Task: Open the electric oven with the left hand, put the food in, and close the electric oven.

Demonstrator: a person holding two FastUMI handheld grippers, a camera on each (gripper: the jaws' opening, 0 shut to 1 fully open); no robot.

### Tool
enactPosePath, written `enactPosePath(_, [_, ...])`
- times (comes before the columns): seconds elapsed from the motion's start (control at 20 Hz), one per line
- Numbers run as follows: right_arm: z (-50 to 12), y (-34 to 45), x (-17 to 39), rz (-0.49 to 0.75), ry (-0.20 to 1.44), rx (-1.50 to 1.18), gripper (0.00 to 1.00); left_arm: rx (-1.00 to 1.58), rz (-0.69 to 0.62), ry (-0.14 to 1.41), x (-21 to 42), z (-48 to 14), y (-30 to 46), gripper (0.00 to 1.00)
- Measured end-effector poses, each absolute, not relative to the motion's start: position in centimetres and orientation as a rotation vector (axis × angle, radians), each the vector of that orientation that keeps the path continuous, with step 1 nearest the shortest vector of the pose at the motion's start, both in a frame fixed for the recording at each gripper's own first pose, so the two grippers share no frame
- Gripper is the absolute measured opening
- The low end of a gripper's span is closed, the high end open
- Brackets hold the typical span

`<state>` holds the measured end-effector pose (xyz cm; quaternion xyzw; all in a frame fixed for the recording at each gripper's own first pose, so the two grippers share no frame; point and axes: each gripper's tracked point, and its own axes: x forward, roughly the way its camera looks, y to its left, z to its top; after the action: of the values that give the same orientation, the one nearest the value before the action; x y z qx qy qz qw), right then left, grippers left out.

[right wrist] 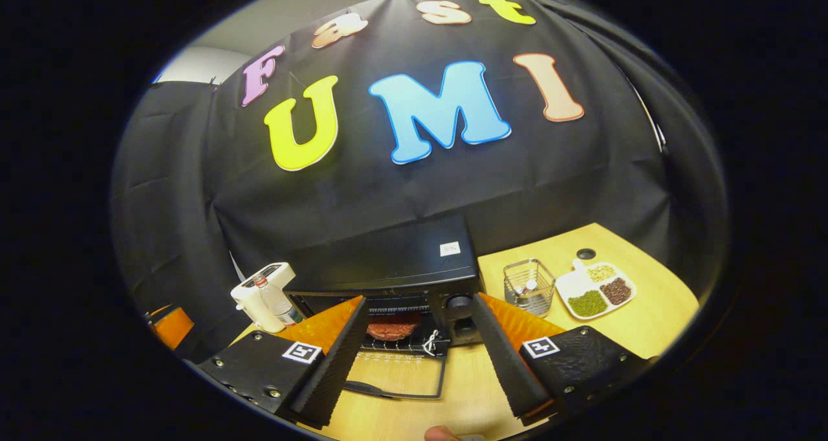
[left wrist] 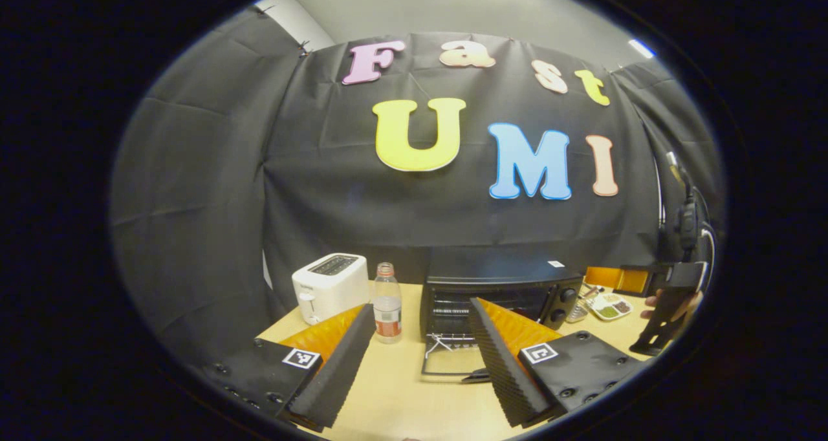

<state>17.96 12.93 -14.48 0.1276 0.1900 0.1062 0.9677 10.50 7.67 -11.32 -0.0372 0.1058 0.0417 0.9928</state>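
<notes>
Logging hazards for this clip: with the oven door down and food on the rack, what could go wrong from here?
1. The black electric oven's glass door lies flat on the wooden table; the open left gripper must hook its handle, and a slip could let it drop.
2. The clear plastic bottle stands close beside the oven and might be knocked.
3. The reddish-brown food sits near the rack's front; the door may brush it.

Both views face open oven (left wrist: 498, 299) (right wrist: 394, 292); right gripper view nearer.
</notes>
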Motion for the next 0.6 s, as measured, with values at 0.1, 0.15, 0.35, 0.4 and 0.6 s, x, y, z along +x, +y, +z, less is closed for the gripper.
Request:
enactPosePath(0.1, [-13.3,11.6,16.7,0.204,0.354,0.230,0.98,-0.073,0.063,0.234,10.6,-12.4,6.4,1.00])
enactPosePath(0.15, [-12.7,10.9,16.1,0.199,0.340,0.217,0.98,-0.074,0.055,0.245,10.6,-13.0,5.9,0.97])
enactPosePath(0.35, [-11.1,8.3,14.0,0.162,0.294,0.166,0.97,-0.073,0.015,0.296,10.6,-15.3,3.7,1.00])
enactPosePath(0.4, [-10.8,7.7,13.5,0.152,0.287,0.154,0.97,-0.071,0.004,0.308,10.8,-15.9,3.1,1.00])
enactPosePath(0.6, [-9.1,5.8,11.9,0.120,0.262,0.168,0.97,-0.091,-0.047,0.373,11.1,-18.4,0.8,1.00])
